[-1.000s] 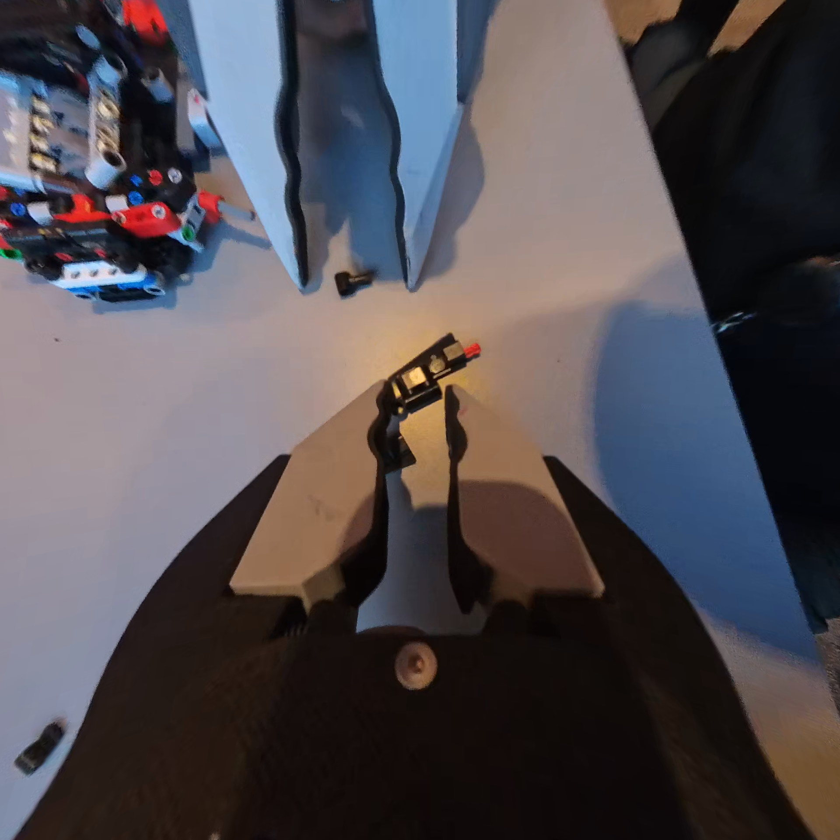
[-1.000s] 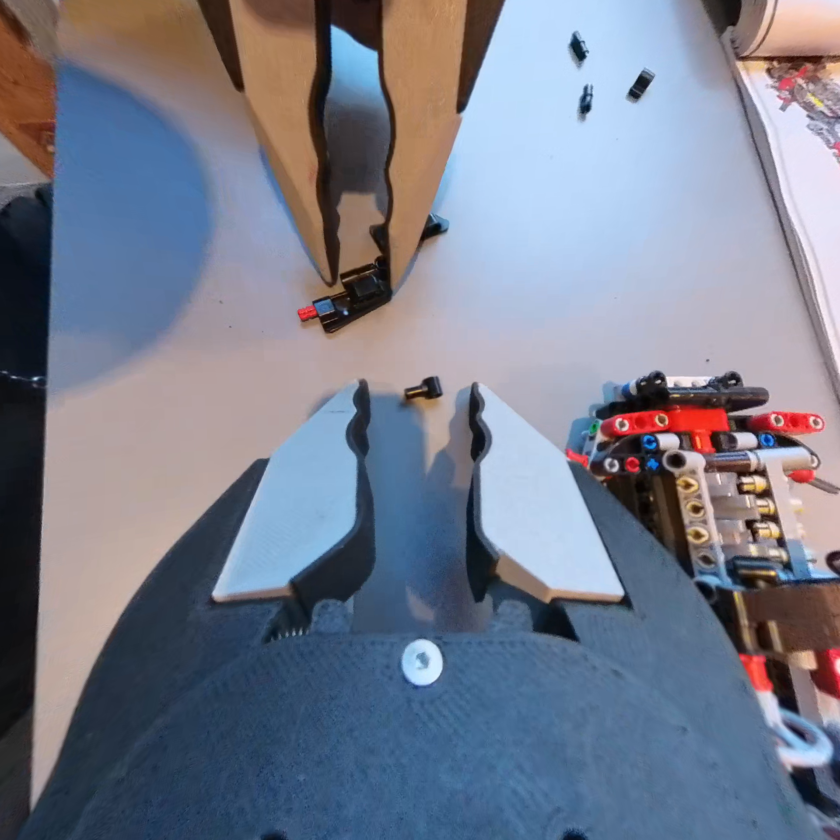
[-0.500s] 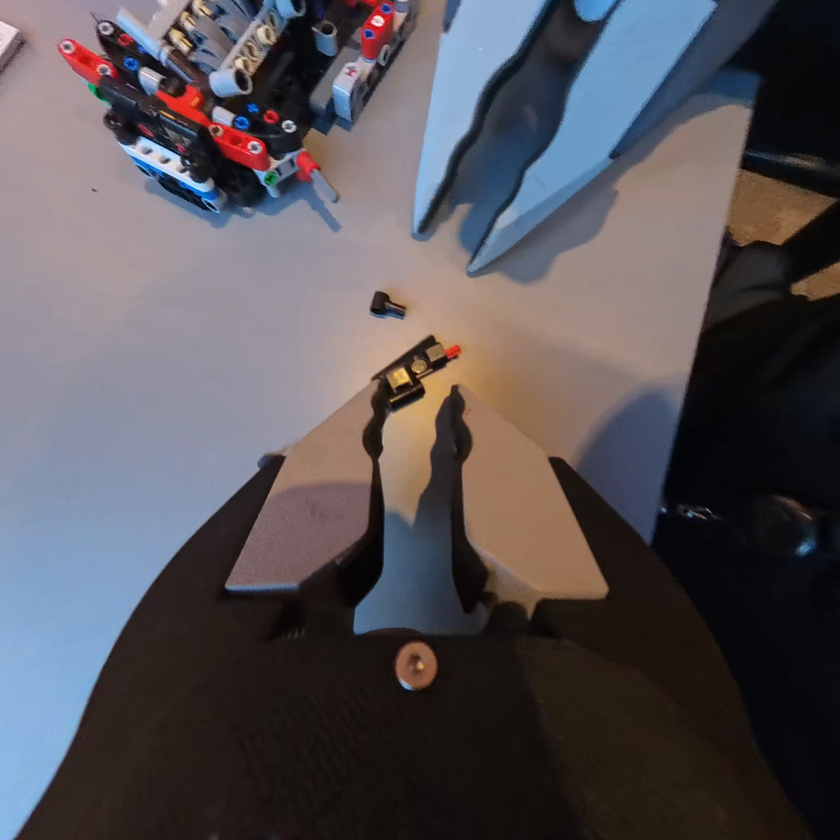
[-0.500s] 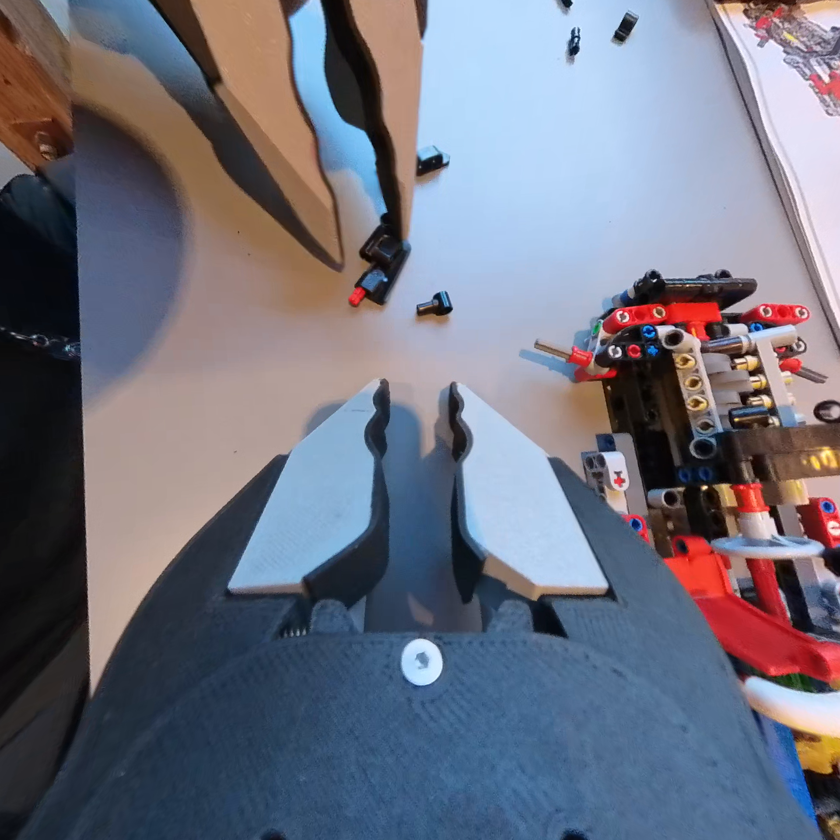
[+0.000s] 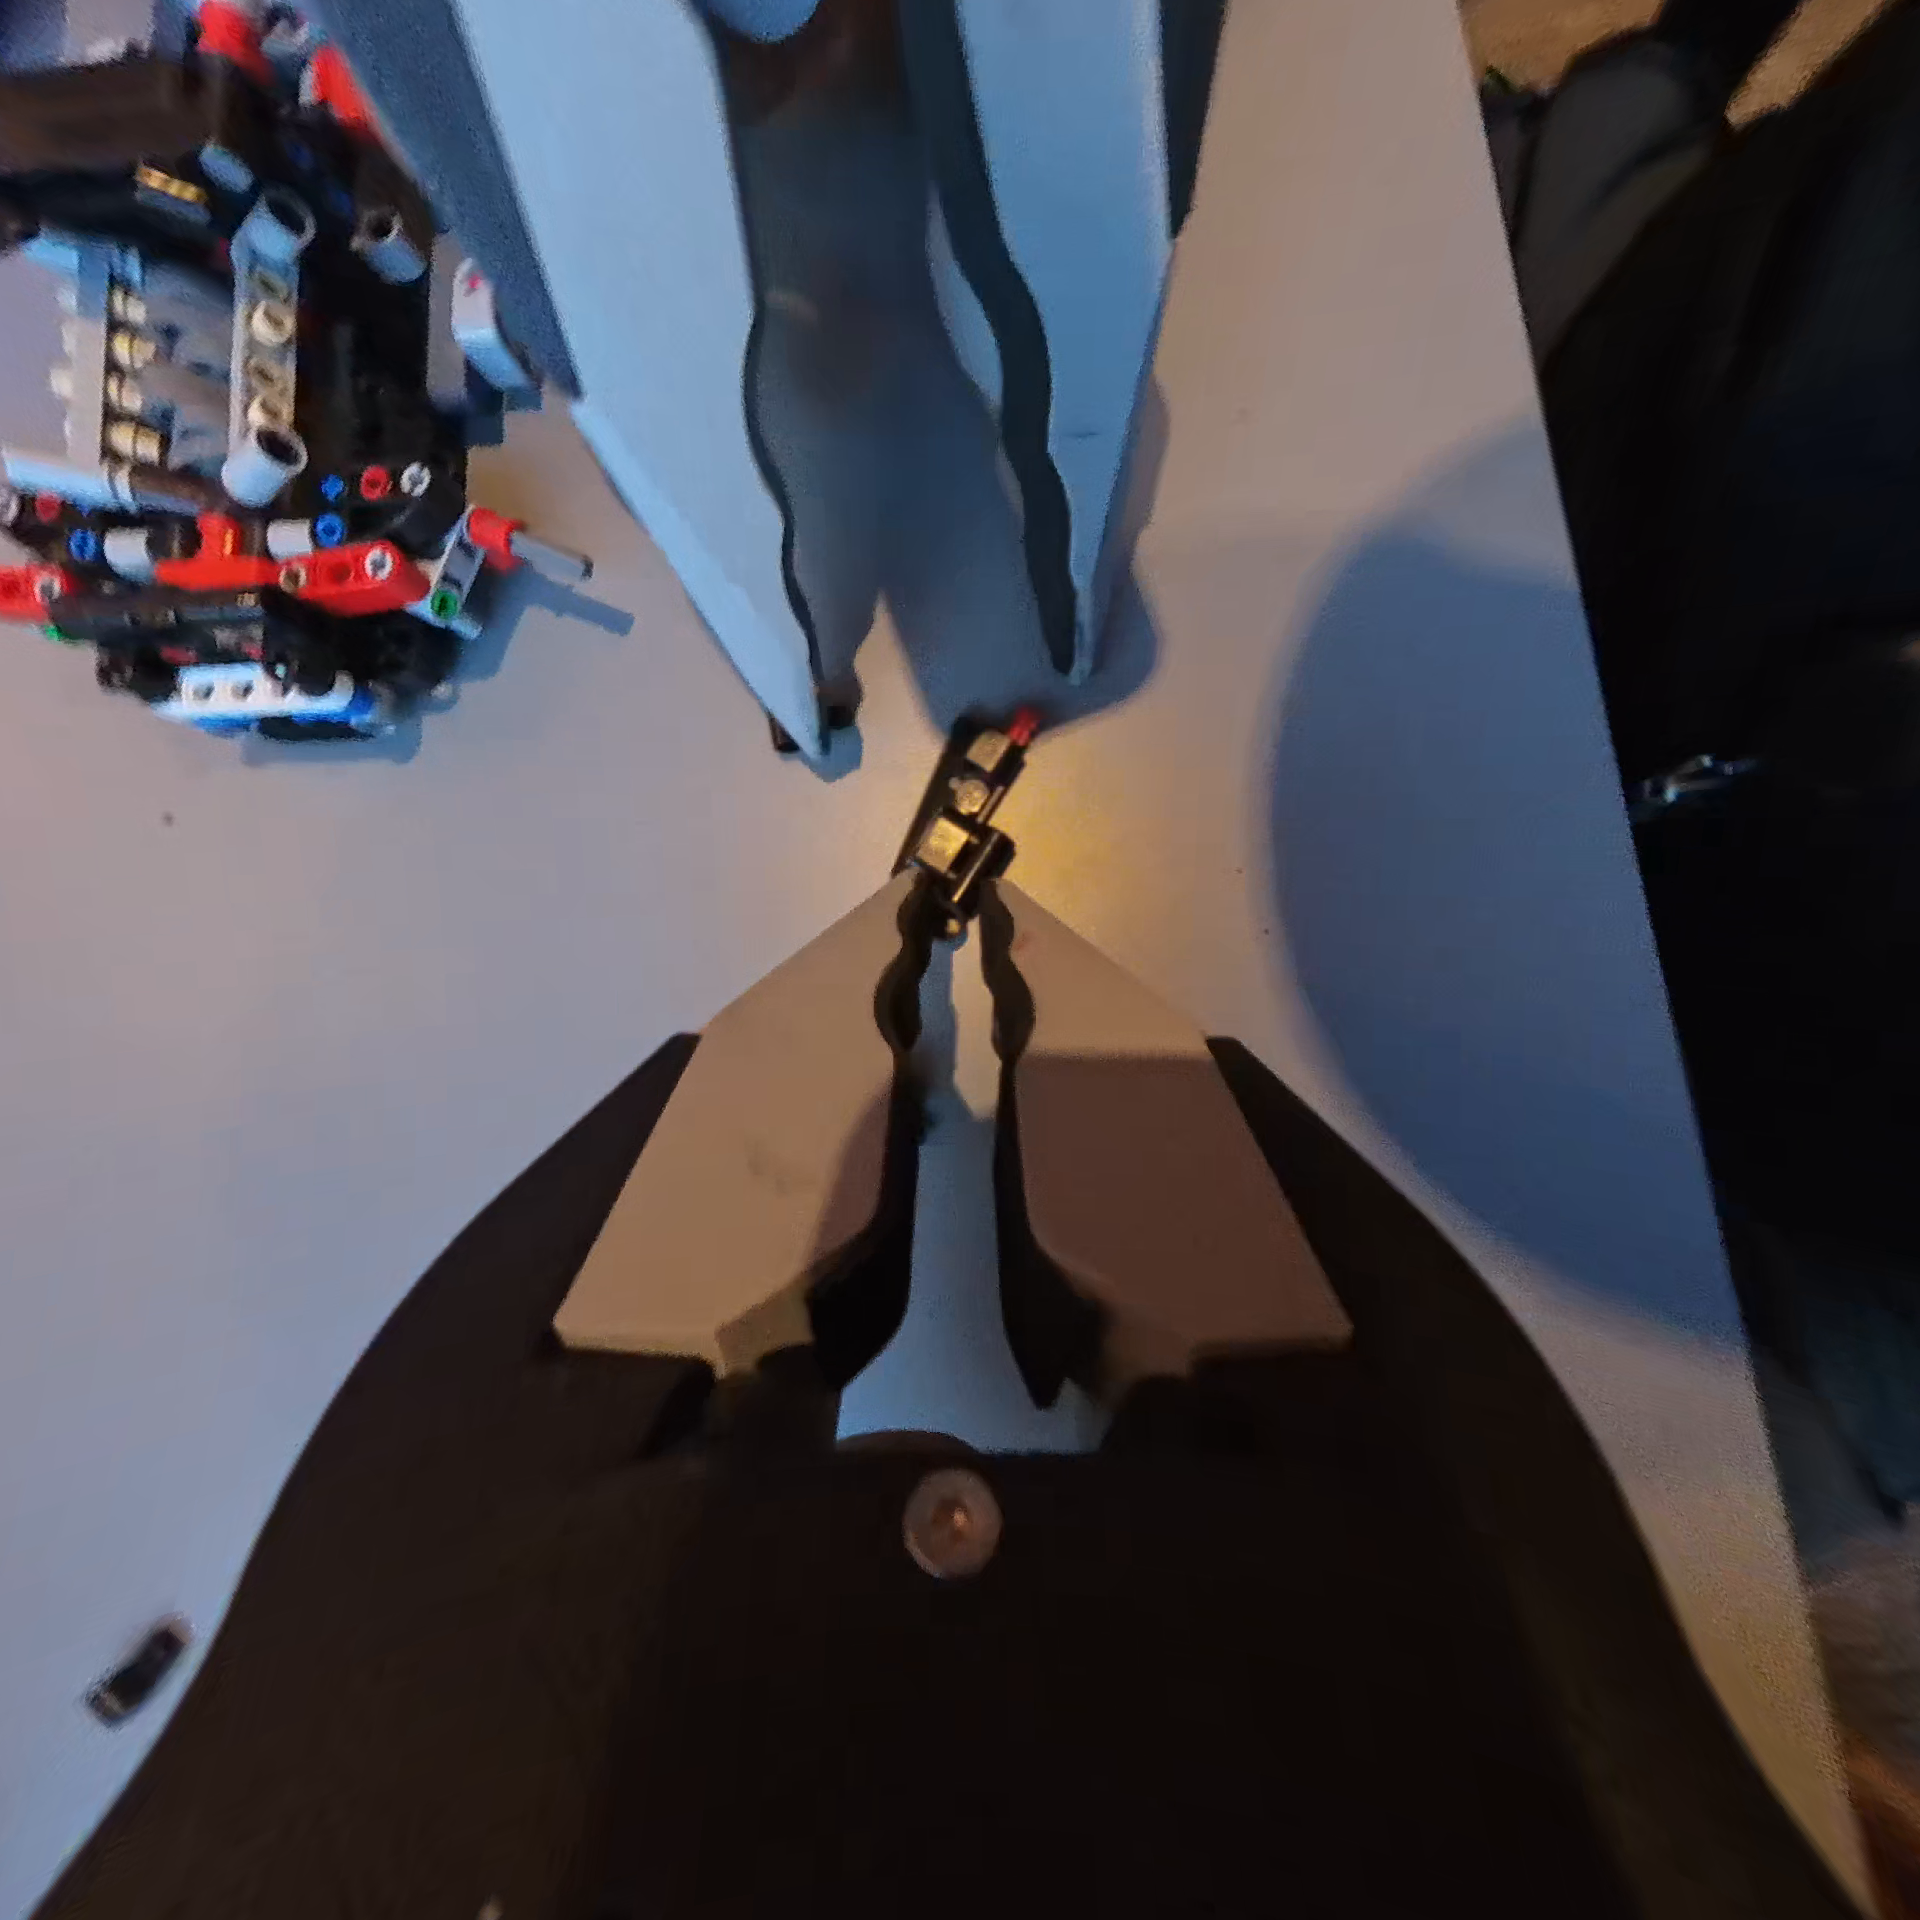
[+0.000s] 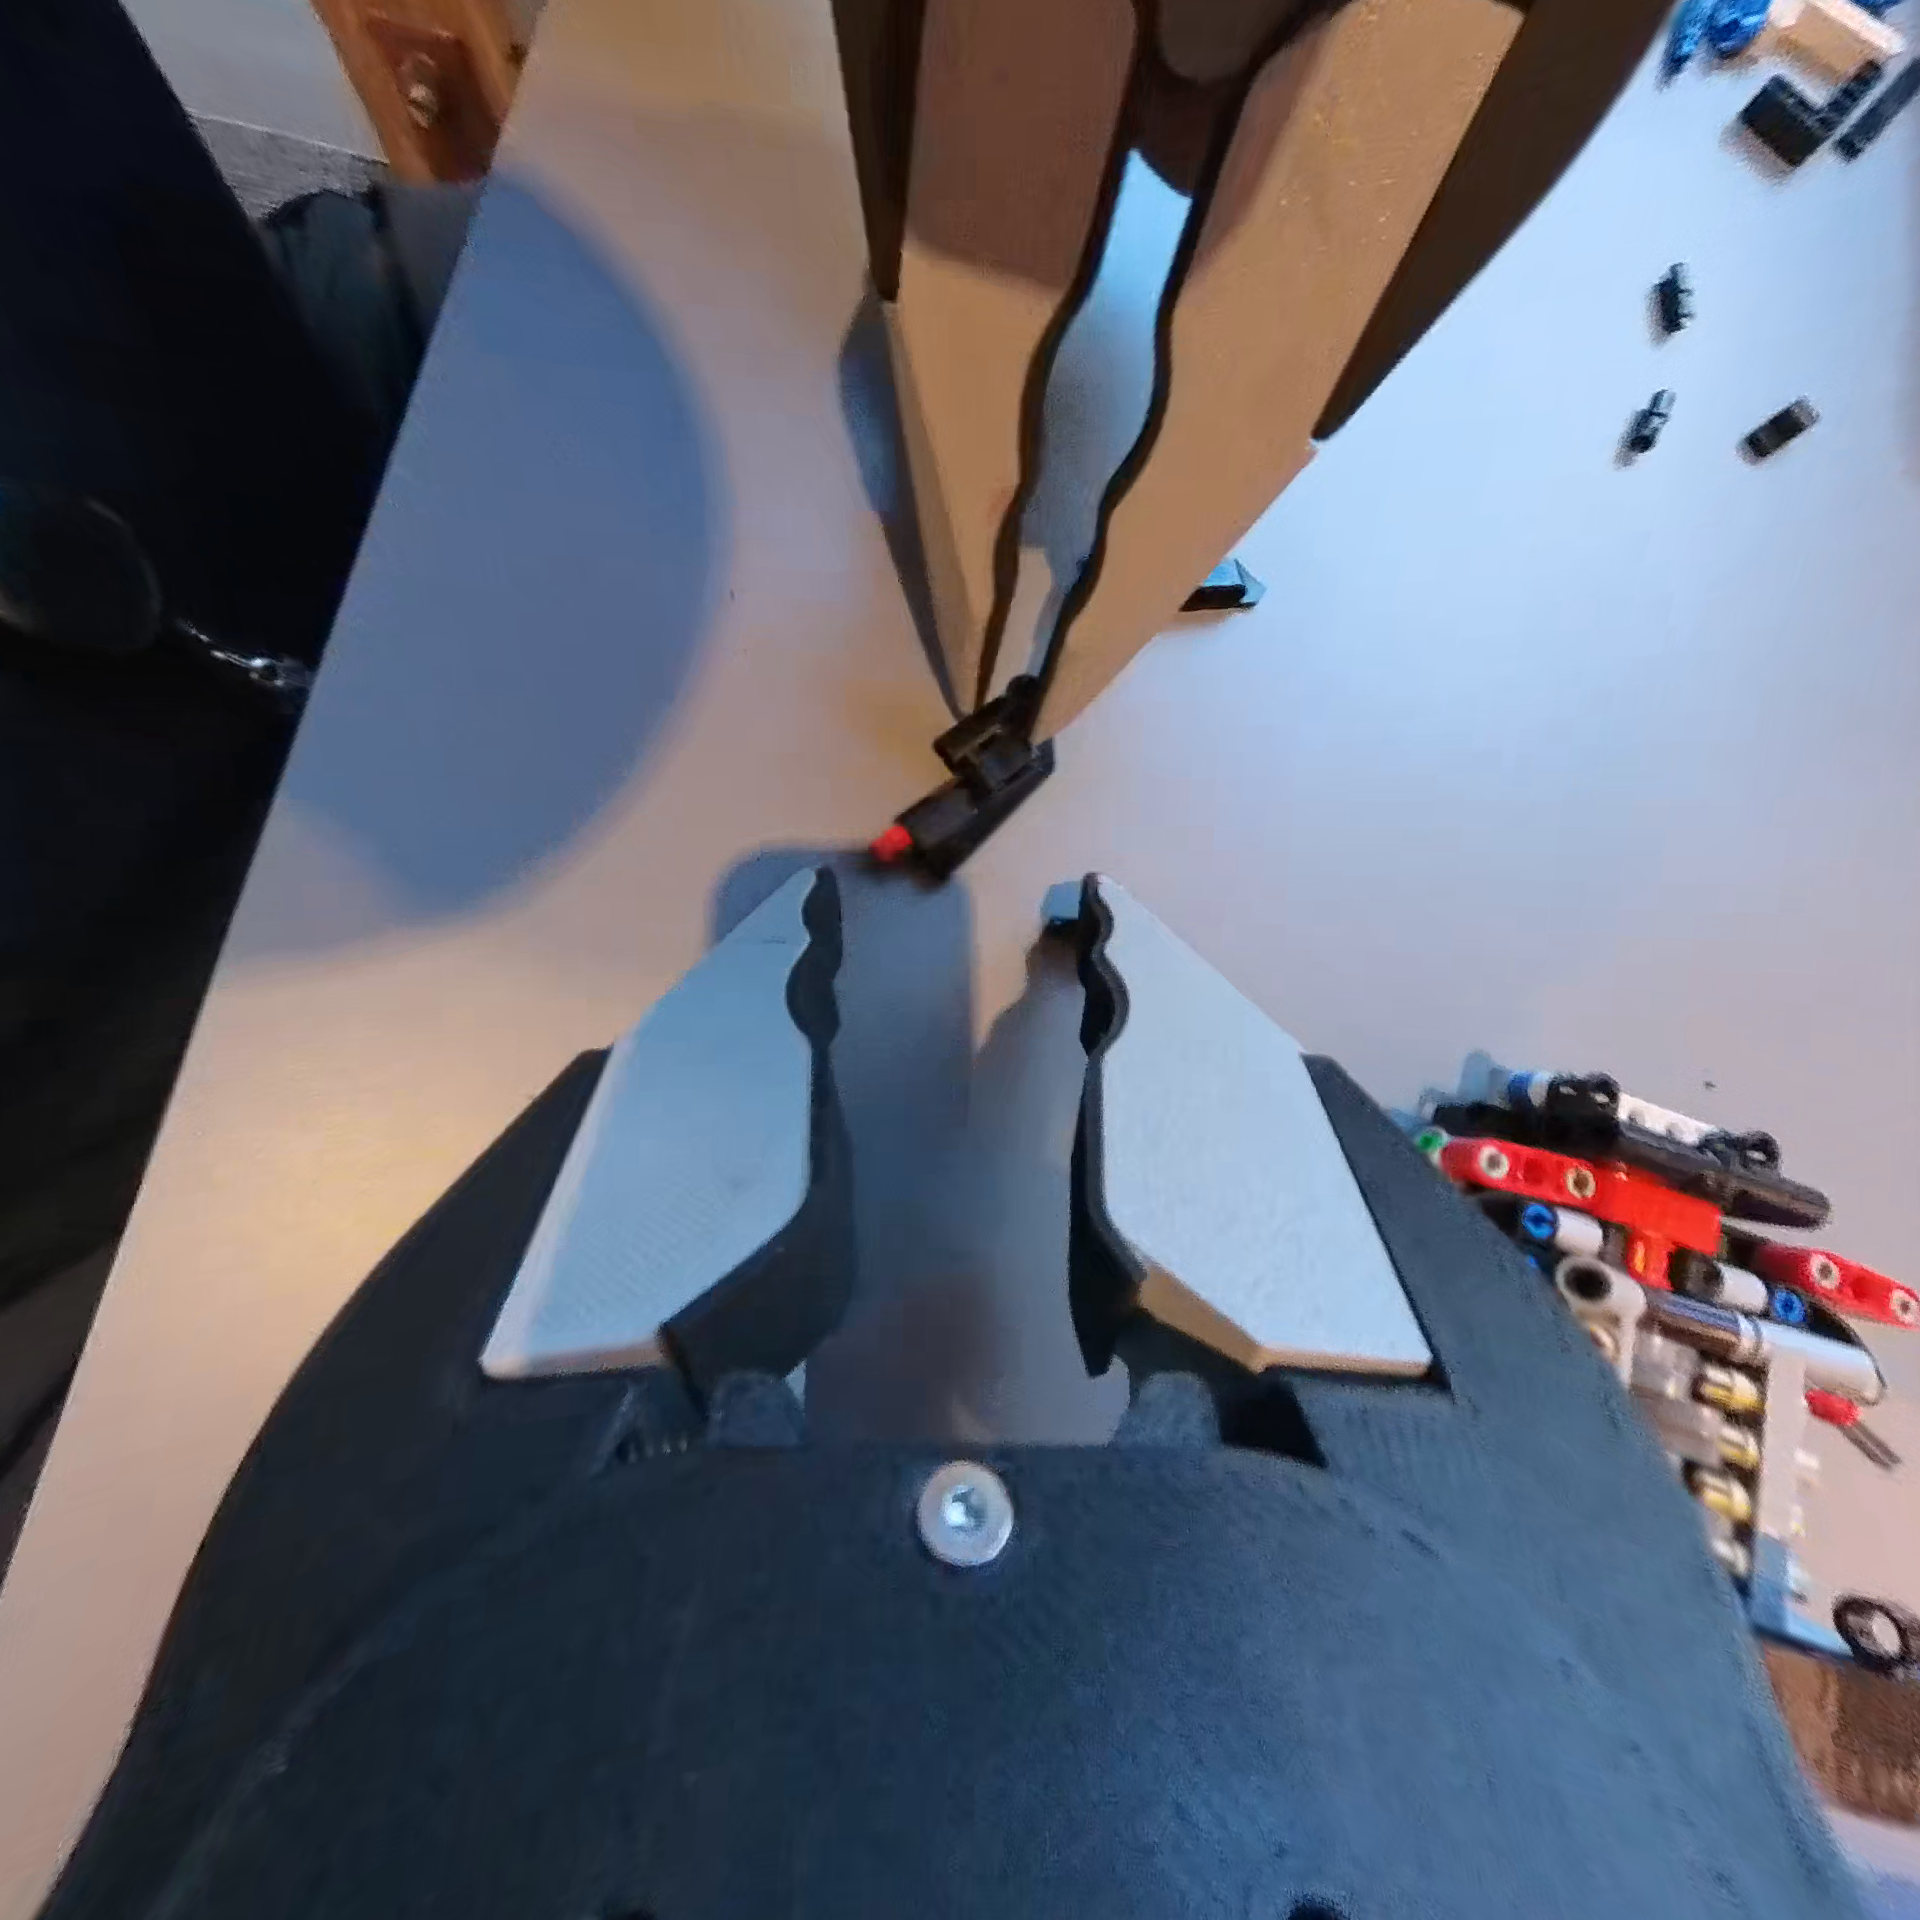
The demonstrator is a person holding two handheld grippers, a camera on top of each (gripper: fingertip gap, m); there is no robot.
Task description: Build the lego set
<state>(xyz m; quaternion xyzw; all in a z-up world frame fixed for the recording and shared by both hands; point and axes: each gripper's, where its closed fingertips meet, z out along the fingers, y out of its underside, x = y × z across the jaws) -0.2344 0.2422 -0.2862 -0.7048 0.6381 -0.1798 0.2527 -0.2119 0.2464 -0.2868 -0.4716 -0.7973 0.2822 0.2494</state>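
My left gripper (image 5: 956,902) is shut on a small black lego assembly (image 5: 969,800) with a red pin tip, held just above the white table (image 5: 416,1039). In the right wrist view the left gripper (image 6: 1003,698) holds the assembly (image 6: 961,795) with its red tip pointing at my right gripper (image 6: 951,888). The right gripper is open and empty, its tips close to the red end. A small black pin (image 6: 1060,906) lies against its right fingertip; it also shows in the left wrist view (image 5: 831,717). The partly built red, black and grey model (image 5: 239,468) stands to one side (image 6: 1662,1247).
Loose black pieces lie farther off on the table (image 6: 1777,428), (image 6: 1647,416), (image 6: 1226,592), and one near the left gripper's body (image 5: 140,1683). The table edge (image 5: 1558,520) runs close beside both grippers, with a person's dark clothing (image 5: 1766,623) beyond it. Less than 4 cm separates the two grippers' tips.
The left gripper has closed on the black assembly and turned it toward the right gripper. The right gripper has opened wider and moved in close to the assembly's red tip.
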